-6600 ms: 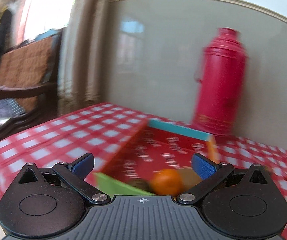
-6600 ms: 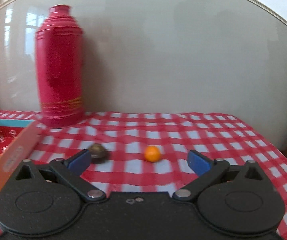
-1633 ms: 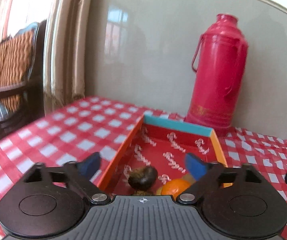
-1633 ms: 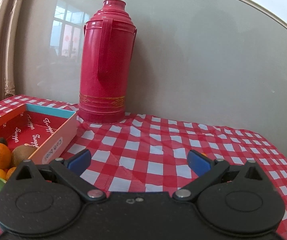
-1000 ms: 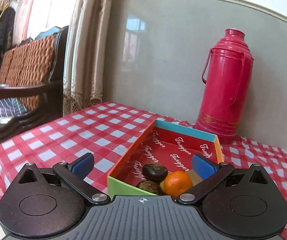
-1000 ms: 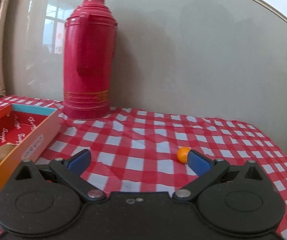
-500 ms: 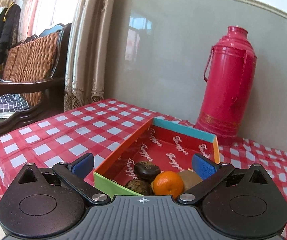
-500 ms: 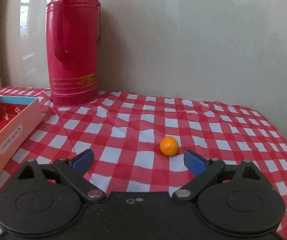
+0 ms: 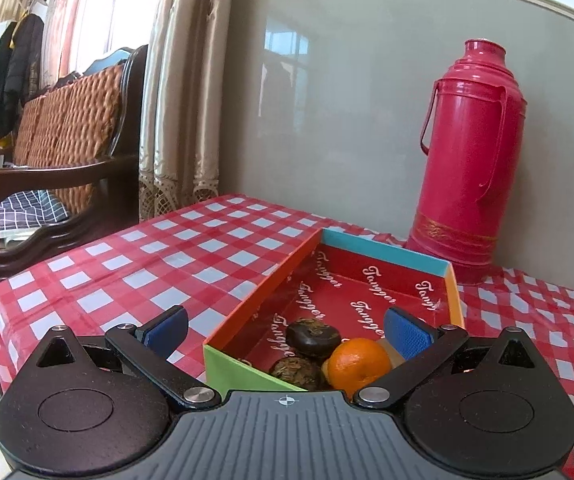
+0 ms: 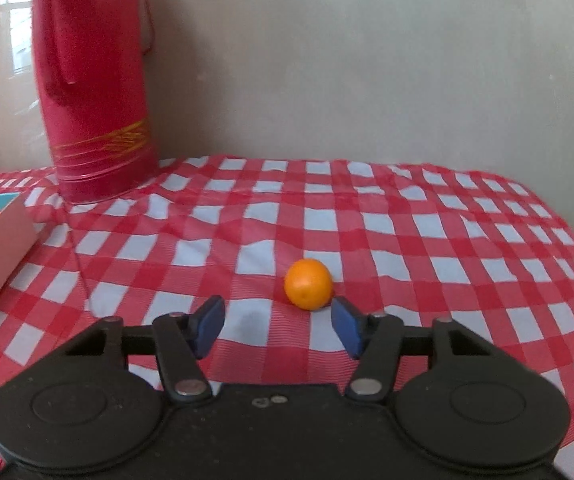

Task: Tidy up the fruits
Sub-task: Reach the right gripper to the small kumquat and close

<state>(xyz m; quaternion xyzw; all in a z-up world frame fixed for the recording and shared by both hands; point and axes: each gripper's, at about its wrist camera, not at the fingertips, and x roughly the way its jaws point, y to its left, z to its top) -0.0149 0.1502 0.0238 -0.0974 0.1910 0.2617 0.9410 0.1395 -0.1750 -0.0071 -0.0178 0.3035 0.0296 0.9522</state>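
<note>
Jaws of the right gripper are held open and empty; a small orange is seen on the counter at one o'clock, just ahead of them. The left gripper, open-jawed, is poised over the box.

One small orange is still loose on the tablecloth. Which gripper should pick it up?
Right. The right gripper is open and aimed at the small orange, which sits just past its fingertips. The left gripper is open over the box of fruit, away from it.
</note>
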